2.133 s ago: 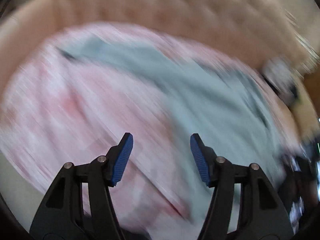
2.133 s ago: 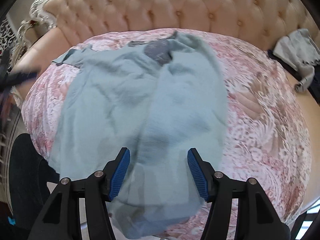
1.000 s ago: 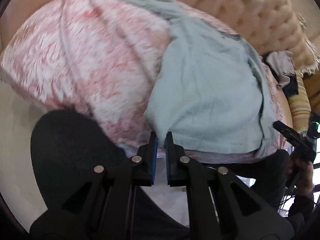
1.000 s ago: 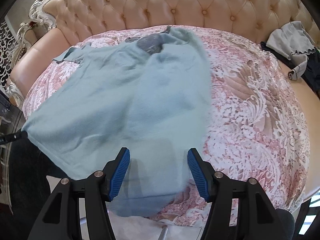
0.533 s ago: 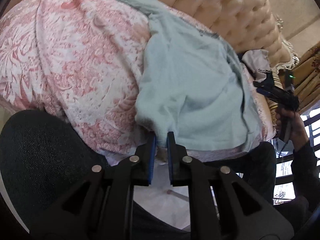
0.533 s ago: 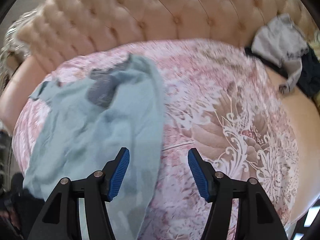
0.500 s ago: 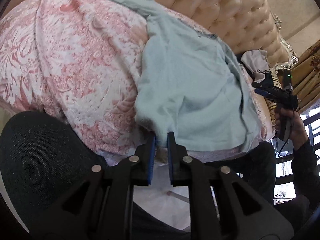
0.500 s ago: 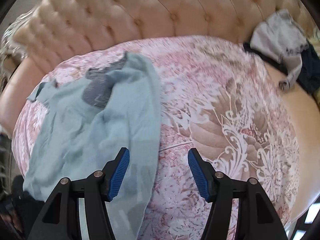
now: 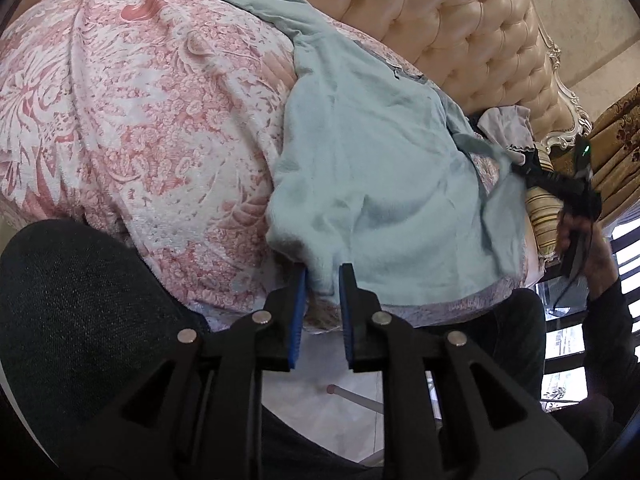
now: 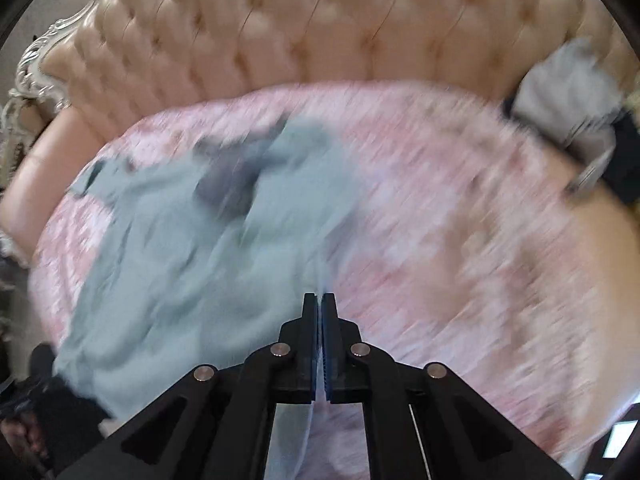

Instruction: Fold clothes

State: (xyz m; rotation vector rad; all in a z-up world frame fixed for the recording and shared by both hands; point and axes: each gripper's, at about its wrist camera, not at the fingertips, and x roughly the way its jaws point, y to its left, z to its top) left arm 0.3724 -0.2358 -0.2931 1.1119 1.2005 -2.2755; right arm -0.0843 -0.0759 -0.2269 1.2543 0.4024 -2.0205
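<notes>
A light blue garment [image 9: 380, 160] lies spread on the pink patterned bedspread [image 9: 140, 100]. My left gripper [image 9: 322, 280] is at the garment's near corner by the bed's edge. Its jaws are opening, and a fold of the hem sits loosely between the blue pads. In the blurred right wrist view, my right gripper [image 10: 320, 300] is shut on the right edge of the garment [image 10: 180, 260], and thin cloth hangs down below the pads. The left wrist view shows that gripper [image 9: 520, 170] at the far right, pulling the cloth edge up, with a hand [image 9: 576, 232] behind it.
A tufted beige headboard [image 9: 440, 20] rings the back of the bed. A heap of grey and dark clothes [image 10: 560, 92] lies at the right end of the bed. The person's dark trouser leg [image 9: 80, 320] fills the near left, and a patterned curtain [image 9: 616, 140] hangs at the right.
My right gripper's jaws have shut on the garment's right edge, and it has swung rightward. My left gripper's jaws have parted a little at the near corner.
</notes>
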